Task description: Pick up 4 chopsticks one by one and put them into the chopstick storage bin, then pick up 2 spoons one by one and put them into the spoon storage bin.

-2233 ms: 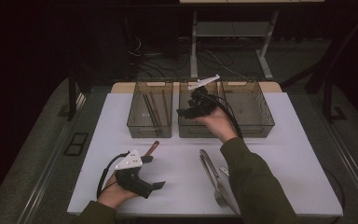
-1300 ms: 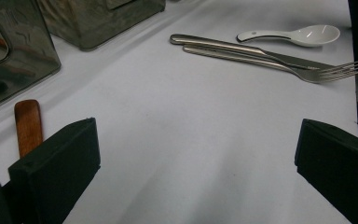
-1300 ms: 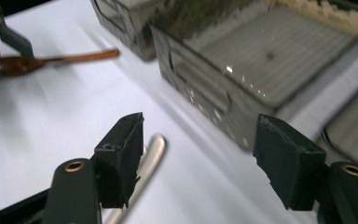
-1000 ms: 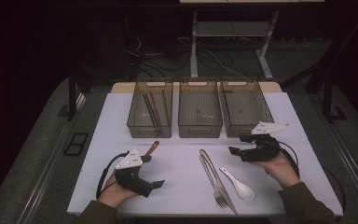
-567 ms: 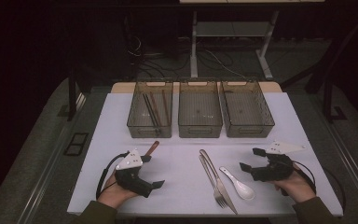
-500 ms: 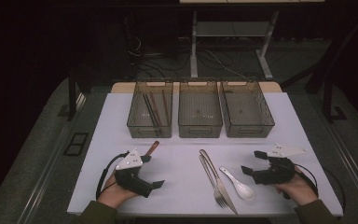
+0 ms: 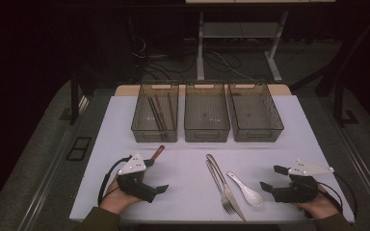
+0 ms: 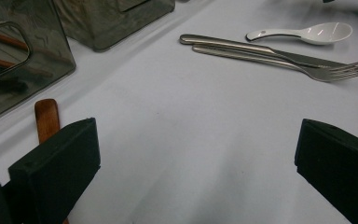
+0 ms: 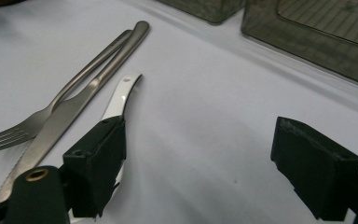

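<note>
Spoon, white, lies on the table beside knife and fork, unsorted. Left bin already holds chopsticks. Right gripper spread wide, empty, beside the spoon; its jaws have just been opening. Left gripper released, idle.

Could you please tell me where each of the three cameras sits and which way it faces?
High view: above the person's side, looking forward and down on the table; both hands and forearms show.
Left gripper view: rides the left gripper, looking along its open fingers across the table.
Right gripper view: rides the right gripper, its open fingers beside the white spoon.
Both gripper views share the spoon, fork and knife.
</note>
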Action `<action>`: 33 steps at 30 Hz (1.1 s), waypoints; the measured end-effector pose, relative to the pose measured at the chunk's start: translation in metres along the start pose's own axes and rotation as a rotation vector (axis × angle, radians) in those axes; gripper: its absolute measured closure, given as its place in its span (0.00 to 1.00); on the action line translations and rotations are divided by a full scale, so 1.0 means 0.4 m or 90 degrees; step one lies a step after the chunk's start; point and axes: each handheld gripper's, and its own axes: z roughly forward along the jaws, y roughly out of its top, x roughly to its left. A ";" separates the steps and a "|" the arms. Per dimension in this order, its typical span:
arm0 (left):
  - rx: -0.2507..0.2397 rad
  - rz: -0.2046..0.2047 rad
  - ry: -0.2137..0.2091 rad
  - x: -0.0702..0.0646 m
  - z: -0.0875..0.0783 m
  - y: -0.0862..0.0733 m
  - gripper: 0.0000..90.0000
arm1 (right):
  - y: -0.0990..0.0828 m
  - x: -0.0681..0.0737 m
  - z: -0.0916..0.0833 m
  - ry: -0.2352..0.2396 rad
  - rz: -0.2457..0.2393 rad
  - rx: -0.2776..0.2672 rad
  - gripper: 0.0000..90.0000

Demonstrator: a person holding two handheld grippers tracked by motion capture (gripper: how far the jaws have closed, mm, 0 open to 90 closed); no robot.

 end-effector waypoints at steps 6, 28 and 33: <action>-0.001 0.001 0.003 0.006 -0.002 0.000 0.00 | -0.005 -0.014 0.007 -0.009 0.012 0.004 0.20; 0.010 -0.034 0.084 0.101 -0.029 0.015 0.56 | -0.004 -0.016 0.015 -0.012 0.009 0.010 0.20; 0.040 -0.059 0.105 0.143 -0.017 0.024 0.81 | -0.005 -0.016 0.016 -0.013 0.005 0.013 0.20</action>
